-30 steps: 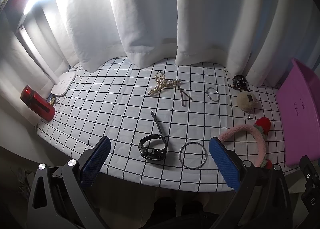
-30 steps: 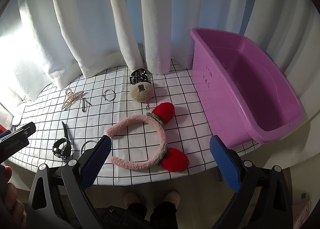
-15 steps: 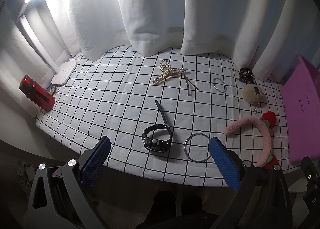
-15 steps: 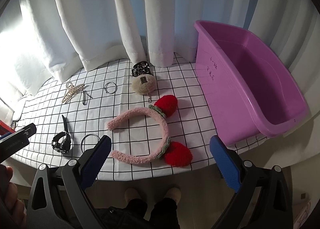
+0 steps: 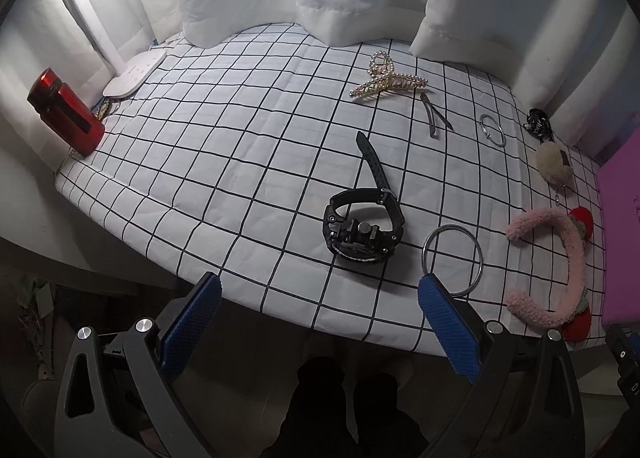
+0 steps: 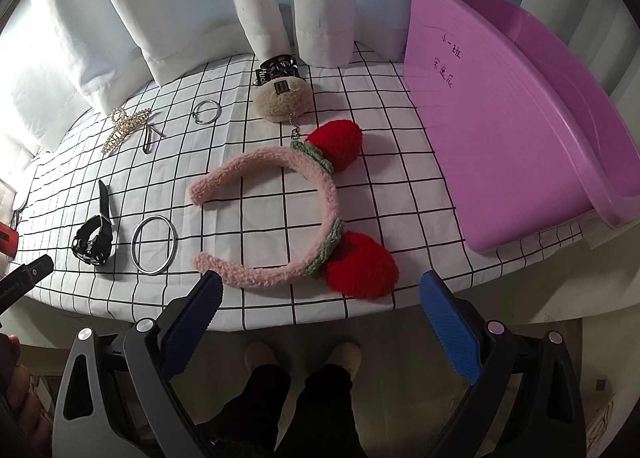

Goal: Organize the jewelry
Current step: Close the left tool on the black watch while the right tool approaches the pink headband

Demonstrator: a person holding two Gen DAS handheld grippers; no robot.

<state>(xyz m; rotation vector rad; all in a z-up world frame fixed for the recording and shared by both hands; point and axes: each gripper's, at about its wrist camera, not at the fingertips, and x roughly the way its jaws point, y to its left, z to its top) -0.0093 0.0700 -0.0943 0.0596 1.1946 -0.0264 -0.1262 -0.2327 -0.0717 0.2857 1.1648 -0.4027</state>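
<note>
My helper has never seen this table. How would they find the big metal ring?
Start at the purple tub and cross the checked cloth past the pink headband. The big ring lies flat between it and the black watch, far larger than the small ring farther back.

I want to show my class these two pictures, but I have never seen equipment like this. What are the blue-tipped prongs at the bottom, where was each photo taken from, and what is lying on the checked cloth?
The prongs are the fingers of two hand-held grippers; a person holds one in each hand. Each photo comes from a wide-angle camera on a gripper, looking along its fingers. The left gripper and the right gripper are both open and hold nothing.

On the checked tablecloth lie a black wristwatch, a large metal ring, a smaller ring, a pearl hair claw, a metal hair clip, a pink strawberry headband, a beige pompom keychain and a black hair claw. A purple plastic tub stands on the right, a red bottle on the far left.
</note>
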